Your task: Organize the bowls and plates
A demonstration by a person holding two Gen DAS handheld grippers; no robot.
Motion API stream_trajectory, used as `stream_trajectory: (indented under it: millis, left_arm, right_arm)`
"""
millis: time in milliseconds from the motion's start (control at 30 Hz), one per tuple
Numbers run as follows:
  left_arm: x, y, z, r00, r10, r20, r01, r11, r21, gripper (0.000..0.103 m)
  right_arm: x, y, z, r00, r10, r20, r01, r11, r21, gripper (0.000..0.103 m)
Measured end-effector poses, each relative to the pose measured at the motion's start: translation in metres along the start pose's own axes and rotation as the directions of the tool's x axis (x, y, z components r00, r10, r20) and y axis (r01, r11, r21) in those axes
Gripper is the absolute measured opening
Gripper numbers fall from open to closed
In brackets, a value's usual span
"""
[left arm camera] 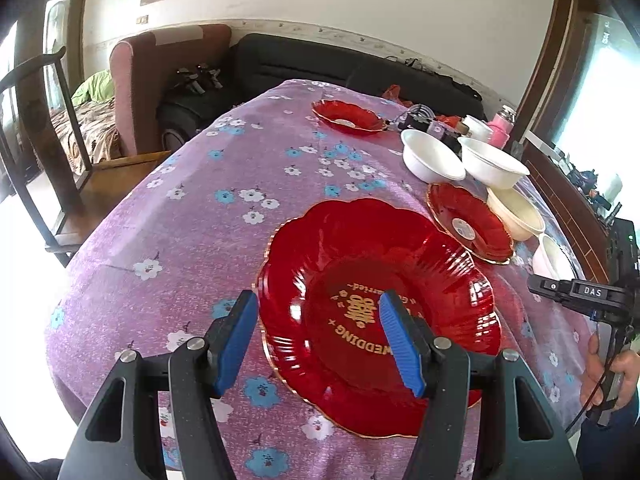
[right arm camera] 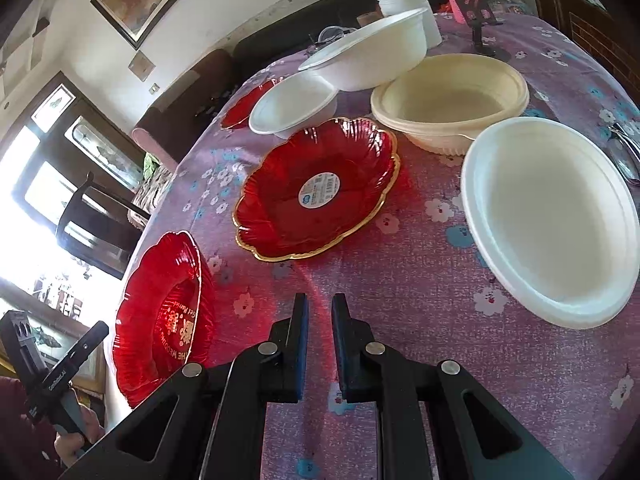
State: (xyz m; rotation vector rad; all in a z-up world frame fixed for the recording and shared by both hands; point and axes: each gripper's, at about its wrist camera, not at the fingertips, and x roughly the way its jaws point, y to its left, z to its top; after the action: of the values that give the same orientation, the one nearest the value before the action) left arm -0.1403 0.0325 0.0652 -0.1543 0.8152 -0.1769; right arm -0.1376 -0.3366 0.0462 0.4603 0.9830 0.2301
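Observation:
A large red glass plate (left arm camera: 360, 248) with gold lettering lies on the purple flowered tablecloth (left arm camera: 224, 240). My left gripper (left arm camera: 317, 296) stands open over its left rim, one blue pad outside the rim and one above the lettering, neither touching. A smaller red plate (right arm camera: 316, 188) with a round sticker lies ahead of my right gripper (right arm camera: 320, 297), which is shut and holds nothing. The large plate (right arm camera: 160, 312) is to its left. A third red plate (left arm camera: 348, 116) sits at the far edge. Two white bowls (right arm camera: 294, 108) (right arm camera: 372, 56), a cream stack (right arm camera: 448, 96) and a wide white bowl (right arm camera: 552, 216) stand around.
A pink bottle (left arm camera: 500, 124), a stack of white cups (right arm camera: 412, 4), a phone stand (right arm camera: 476, 4) and spoons (right arm camera: 624, 152) crowd the far right. A wooden chair (left arm camera: 52, 140) and an armchair (left arm camera: 152, 80) stand beyond the table's left edge. A hand (left arm camera: 608, 380) grips the right tool.

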Motion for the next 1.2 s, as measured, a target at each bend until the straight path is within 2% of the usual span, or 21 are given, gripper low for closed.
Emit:
stream_trajectory:
  millis: [33, 300, 433, 533, 767, 800, 867, 900, 1000, 1067, 1133, 1167, 1200]
  left_arm:
    - [0.001, -0.002, 0.001, 1.000, -0.002, -0.004, 0.002, 1.000, 0.004, 0.063]
    - [0.008, -0.030, 0.012, 0.997, -0.060, -0.042, 0.062, 0.997, 0.047, 0.063]
    - [0.014, -0.048, 0.026, 0.993, -0.095, -0.072, 0.099, 0.993, 0.061, 0.063]
    - [0.024, -0.066, 0.040, 0.988, -0.115, -0.100, 0.122, 0.990, 0.073, 0.064]
    - [0.078, -0.110, 0.083, 0.966, -0.156, -0.208, 0.167, 0.985, 0.039, 0.064]
    - [0.088, -0.114, 0.090, 0.964, -0.146, -0.221, 0.157, 0.987, 0.035, 0.064]
    - [0.113, -0.124, 0.102, 0.962, -0.102, -0.254, 0.114, 0.993, 0.031, 0.064]
    - [0.122, -0.127, 0.106, 0.959, -0.091, -0.269, 0.102, 0.994, 0.028, 0.064]
    - [0.157, -0.132, 0.118, 0.941, -0.050, -0.335, 0.054, 0.999, 0.004, 0.063]
    - [0.181, -0.132, 0.123, 0.924, -0.026, -0.382, 0.022, 1.000, -0.017, 0.063]
    - [0.195, -0.131, 0.124, 0.915, -0.031, -0.402, 0.015, 0.999, -0.042, 0.063]
    - [0.202, -0.131, 0.125, 0.910, -0.027, -0.413, 0.011, 0.999, -0.042, 0.061]
    - [0.207, -0.130, 0.124, 0.909, -0.015, -0.417, 0.000, 0.999, -0.038, 0.048]
  right_arm:
    - [0.000, 0.000, 0.000, 1.000, -0.003, -0.001, 0.003, 1.000, 0.001, 0.013]
    - [0.001, -0.014, 0.014, 0.999, -0.039, 0.017, 0.039, 0.999, 0.021, 0.037]
    - [0.005, -0.024, 0.026, 0.998, -0.053, 0.021, 0.052, 0.998, 0.036, 0.037]
    - [0.010, -0.027, 0.034, 0.999, -0.034, 0.008, 0.033, 0.998, 0.045, 0.037]
    - [0.022, -0.024, 0.062, 0.999, -0.037, -0.002, 0.037, 0.997, 0.063, 0.039]
    - [0.025, -0.025, 0.066, 0.999, -0.032, -0.004, 0.032, 0.996, 0.083, 0.039]
    - [0.031, -0.026, 0.072, 0.995, -0.096, -0.009, 0.096, 0.991, 0.092, 0.039]
    - [0.033, -0.027, 0.074, 0.995, -0.102, -0.003, 0.102, 0.990, 0.102, 0.039]
    - [0.042, -0.031, 0.078, 0.992, -0.128, -0.010, 0.129, 0.985, 0.117, 0.039]
    - [0.047, -0.036, 0.078, 0.995, -0.104, -0.007, 0.104, 0.987, 0.125, 0.039]
    - [0.051, -0.039, 0.078, 0.996, -0.090, -0.008, 0.090, 0.988, 0.123, 0.039]
    - [0.052, -0.040, 0.078, 0.996, -0.085, -0.004, 0.085, 0.990, 0.112, 0.039]
    - [0.053, -0.039, 0.078, 0.996, -0.087, -0.002, 0.087, 0.992, 0.090, 0.038]
